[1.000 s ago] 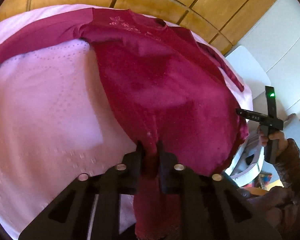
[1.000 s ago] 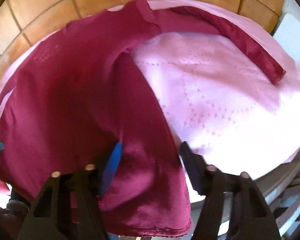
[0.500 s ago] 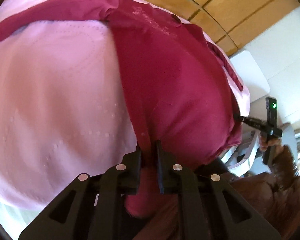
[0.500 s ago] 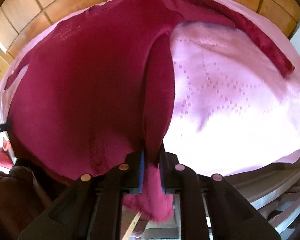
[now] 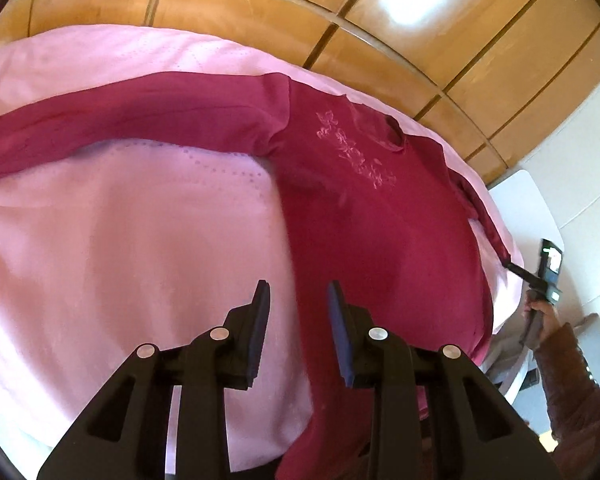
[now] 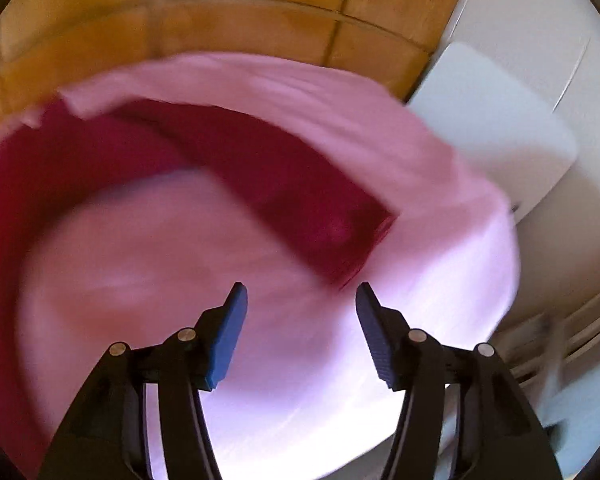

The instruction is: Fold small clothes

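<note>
A dark red long-sleeved top [image 5: 380, 216] lies spread on the pink tablecloth [image 5: 120, 240], pale embroidery up, one sleeve [image 5: 120, 120] stretched to the left. My left gripper [image 5: 298, 292] hovers over the top's left side edge. Its jaws are opening and the pads press on nothing. The right wrist view is blurred. There my right gripper [image 6: 300, 296] hangs over bare pink cloth [image 6: 180, 260], just short of the cuff of the other sleeve [image 6: 300, 192]. Its jaws are opening with nothing between them.
Brown floor tiles [image 5: 260, 12] lie beyond the round table. A white chair [image 6: 488, 136] stands close to the table's right edge [image 6: 508, 248]. A hand in a brown sleeve [image 5: 560, 344] shows at the right of the left wrist view.
Both grippers have let go of the top's hem and opened. The right one swung to the right, over the sleeve end. The left one drew back and up.
</note>
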{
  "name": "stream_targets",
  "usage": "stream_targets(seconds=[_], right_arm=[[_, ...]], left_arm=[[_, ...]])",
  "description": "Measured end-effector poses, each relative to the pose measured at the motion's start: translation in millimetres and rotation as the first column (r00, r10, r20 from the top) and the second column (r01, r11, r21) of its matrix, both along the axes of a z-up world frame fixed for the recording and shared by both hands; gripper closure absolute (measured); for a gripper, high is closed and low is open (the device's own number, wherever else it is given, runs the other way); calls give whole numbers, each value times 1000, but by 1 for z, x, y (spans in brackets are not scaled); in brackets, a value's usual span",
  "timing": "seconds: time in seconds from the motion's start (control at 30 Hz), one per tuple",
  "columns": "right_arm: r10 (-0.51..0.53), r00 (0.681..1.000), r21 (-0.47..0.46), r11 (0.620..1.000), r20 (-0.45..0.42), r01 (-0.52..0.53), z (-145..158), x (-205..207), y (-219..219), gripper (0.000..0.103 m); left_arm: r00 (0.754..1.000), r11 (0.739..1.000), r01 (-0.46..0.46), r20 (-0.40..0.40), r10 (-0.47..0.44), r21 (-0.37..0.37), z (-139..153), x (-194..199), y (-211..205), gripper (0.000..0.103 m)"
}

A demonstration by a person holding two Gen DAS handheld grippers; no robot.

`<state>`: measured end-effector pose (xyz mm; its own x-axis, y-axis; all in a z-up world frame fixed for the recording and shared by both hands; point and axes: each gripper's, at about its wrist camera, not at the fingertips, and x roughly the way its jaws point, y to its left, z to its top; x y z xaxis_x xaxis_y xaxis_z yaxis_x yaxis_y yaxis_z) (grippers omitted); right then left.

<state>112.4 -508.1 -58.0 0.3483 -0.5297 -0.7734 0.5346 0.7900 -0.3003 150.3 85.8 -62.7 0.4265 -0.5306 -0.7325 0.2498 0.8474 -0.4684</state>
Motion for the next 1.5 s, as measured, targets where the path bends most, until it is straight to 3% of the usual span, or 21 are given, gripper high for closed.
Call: stream_targets(seconds=[0.1,0.17,0.2,0.27,0.4,0.5,0.6,0.7,0.87,0.9,0.93,1.03,1.13,1.23,1.3,1.37,1.5], right_arm=[[-16,999,-32,999,-51,14,-18,23,-23,49],[-19,997,-52,999,-76,15,-25,30,-31,69],[-22,996,-71,997,-90,15,-25,32,-32,94],[-37,996,-107,994,-81,28,-15,25,-31,96],[-38,995,-95,994,87,47,50,-6,-31,96],[-41,982,-36,998,183,49,101,-27,-41,96],[-75,969,41,997,236,67,127,-23,-63,96],[-123,967,55,992,222,113,138,4,-89,96],[-246,968,37,969,45,244,99,66,-150,94],[-275,961,34,961,24,274,93,71,-159,85],[-308,951,26,951,16,308,87,78,-171,67],[-379,918,36,925,117,377,87,76,-185,40],[-399,899,92,917,181,388,88,56,-184,38],[-424,882,265,892,207,366,70,23,-181,39],[-440,875,420,846,204,328,45,5,-176,42],[-448,874,569,775,187,276,14,-3,-171,46],[-471,853,638,733,225,236,-10,7,-159,53]], left_arm=[[1000,1000,18,-1,-18,18,0,6,-16,75],[999,999,41,-3,-41,20,0,9,-22,75],[999,998,49,1,-49,27,0,11,-26,75],[997,996,75,19,-76,48,4,18,-40,75],[990,989,129,45,-132,79,8,32,-64,75],[983,980,171,53,-176,100,7,44,-83,75],[977,974,202,54,-208,107,4,56,-103,75],[972,969,220,57,-227,110,3,64,-118,75],[973,970,217,53,-224,114,3,68,-123,75],[974,970,213,53,-220,118,3,68,-122,75],[975,971,209,49,-216,119,2,69,-122,75],[977,971,200,41,-207,134,1,69,-121,75],[978,969,200,37,-207,148,-2,71,-122,75],[979,970,197,26,-202,139,-6,75,-123,75],[980,972,192,22,-197,135,-7,76,-124,75],[981,973,189,18,-193,133,-8,77,-125,75],[985,976,170,16,-173,138,-7,74,-124,75]])
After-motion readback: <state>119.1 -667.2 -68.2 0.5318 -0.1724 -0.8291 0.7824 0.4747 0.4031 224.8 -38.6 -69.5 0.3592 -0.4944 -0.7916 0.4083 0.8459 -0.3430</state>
